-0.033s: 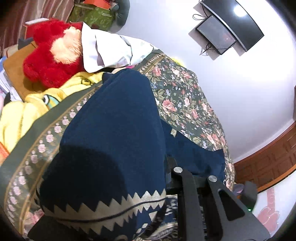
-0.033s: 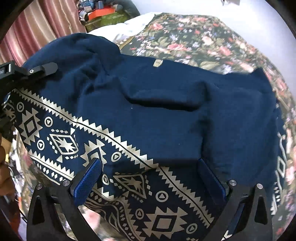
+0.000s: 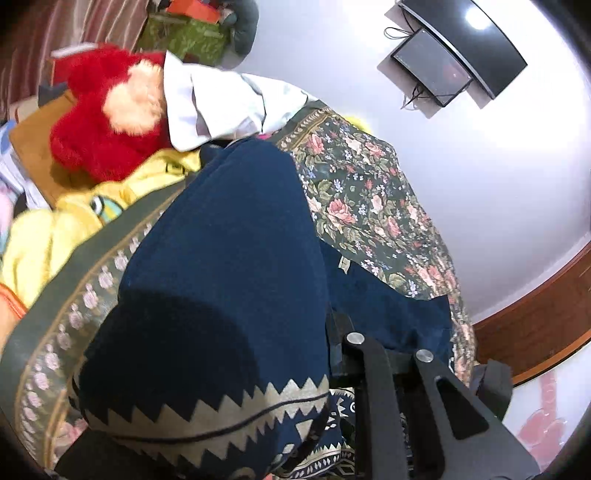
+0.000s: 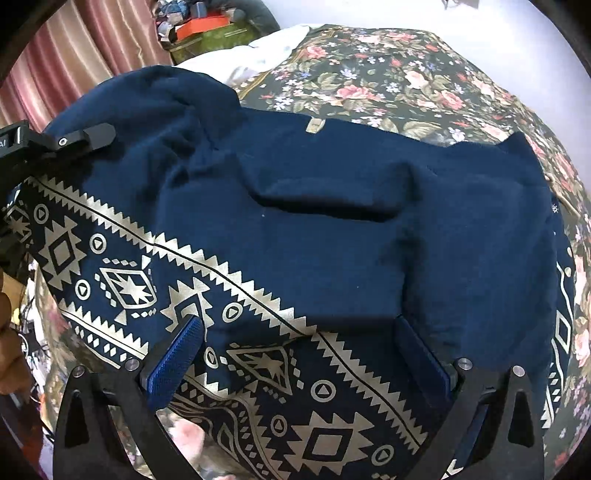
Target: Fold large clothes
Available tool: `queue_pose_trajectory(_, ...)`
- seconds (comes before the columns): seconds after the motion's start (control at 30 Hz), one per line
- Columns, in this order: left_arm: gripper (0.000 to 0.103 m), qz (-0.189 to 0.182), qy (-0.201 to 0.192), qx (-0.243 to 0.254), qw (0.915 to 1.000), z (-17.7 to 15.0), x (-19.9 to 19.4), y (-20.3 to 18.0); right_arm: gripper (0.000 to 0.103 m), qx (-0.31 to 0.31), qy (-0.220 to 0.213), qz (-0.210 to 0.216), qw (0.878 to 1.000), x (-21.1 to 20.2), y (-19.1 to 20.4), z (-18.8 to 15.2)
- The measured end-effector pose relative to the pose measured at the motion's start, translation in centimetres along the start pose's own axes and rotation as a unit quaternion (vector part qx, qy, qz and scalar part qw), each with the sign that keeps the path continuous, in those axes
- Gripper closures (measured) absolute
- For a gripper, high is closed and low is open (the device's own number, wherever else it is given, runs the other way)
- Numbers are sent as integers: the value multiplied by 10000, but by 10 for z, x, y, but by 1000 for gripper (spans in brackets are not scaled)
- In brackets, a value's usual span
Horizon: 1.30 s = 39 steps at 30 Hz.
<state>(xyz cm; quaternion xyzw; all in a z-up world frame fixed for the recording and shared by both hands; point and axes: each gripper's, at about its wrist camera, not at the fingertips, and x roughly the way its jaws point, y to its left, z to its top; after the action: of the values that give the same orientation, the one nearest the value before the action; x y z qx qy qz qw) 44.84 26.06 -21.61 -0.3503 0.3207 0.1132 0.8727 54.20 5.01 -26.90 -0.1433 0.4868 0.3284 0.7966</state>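
A navy blue garment [image 4: 332, 229] with a cream geometric band lies on a floral bedspread [image 4: 406, 74], its plain upper part folded over the patterned part. My right gripper [image 4: 295, 343] is open, its blue-padded fingers [image 4: 177, 354] spread just above the patterned band. My left gripper [image 4: 88, 133] shows at the garment's left edge, shut on a lifted fold of cloth. In the left wrist view the navy garment [image 3: 229, 277] drapes over the gripper and hides the fingertips; only one black finger arm [image 3: 376, 398] shows.
A red plush toy [image 3: 107, 122], a white cloth [image 3: 221, 99] and a yellow cloth [image 3: 55, 229] lie at the bed's head end. Boxes [image 4: 207, 29] and a pink curtain [image 4: 74, 55] stand behind. A white wall with a black monitor [image 3: 461, 40] borders the bed.
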Motion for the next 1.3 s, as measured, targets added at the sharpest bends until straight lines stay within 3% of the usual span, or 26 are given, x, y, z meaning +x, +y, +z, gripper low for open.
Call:
queue_pose_trajectory(0.2, 83, -18, -286, 882, 9957, -5, -17, -61, 2, 525, -301, 300, 9977, -58, -41, -13)
queue_pose_trajectory(0.3, 84, -113, -437, 1416, 9889, -16, -28, -101, 2, 931, -565, 46, 9940, -100, -82, -31)
queue_pose_trajectory(0.43, 84, -527, -419, 2096, 9755, -42, -31, -160, 1, 1353, -862, -443, 9861, -152, -134, -64)
queue_pose_trajectory(0.5, 84, -796, -209, 2431, 9665, -62, -26, -186, 1, 1501, -949, -685, 9817, -176, -155, -83)
queue_pose_trajectory(0.6, 84, -1212, 469, 2808, 9509, -100, -7, -210, 1, 1649, -978, -895, 9774, -199, -178, -102)
queue_pose_trajectory(0.67, 84, -1239, 1018, 2934, 9424, -120, 12, -210, 1, 1706, -983, -977, 9755, -209, -186, -111)
queue_pose_trajectory(0.73, 84, -1034, 1475, 2958, 9381, -134, 32, -204, 1, 1786, -974, -983, 9741, -218, -191, -124)
queue_pose_trajectory(0.87, 84, -1130, 1807, 2864, 9341, -139, 35, -188, 1, 1949, -960, -854, 9724, -222, -198, -137)
queue_pose_trajectory(0.93, 84, -1157, 1890, 3009, 9276, -141, 30, -190, 1, 1975, -961, -821, 9721, -221, -200, -140)
queue_pose_trajectory(1.03, 84, -906, 1920, 3587, 9090, -155, 23, -196, 1, 1976, -970, -777, 9724, -220, -197, -141)
queue_pose_trajectory(1.1, 73, -763, 1819, 3850, 9016, -162, 15, -198, 1, 1972, -975, -735, 9727, -219, -193, -141)
queue_pose_trajectory(1.13, 69, -790, 1814, 3852, 9014, -162, 12, -198, 1, 1965, -984, -721, 9729, -220, -191, -141)
queue_pose_trajectory(1.2, 50, -935, 1863, 3763, 9027, -163, 2, -198, 1, 1928, -996, -697, 9737, -223, -188, -142)
queue_pose_trajectory(1.3, 43, -1054, 1969, 3785, 8982, -169, -15, -201, 1, 1837, -993, -711, 9754, -227, -182, -141)
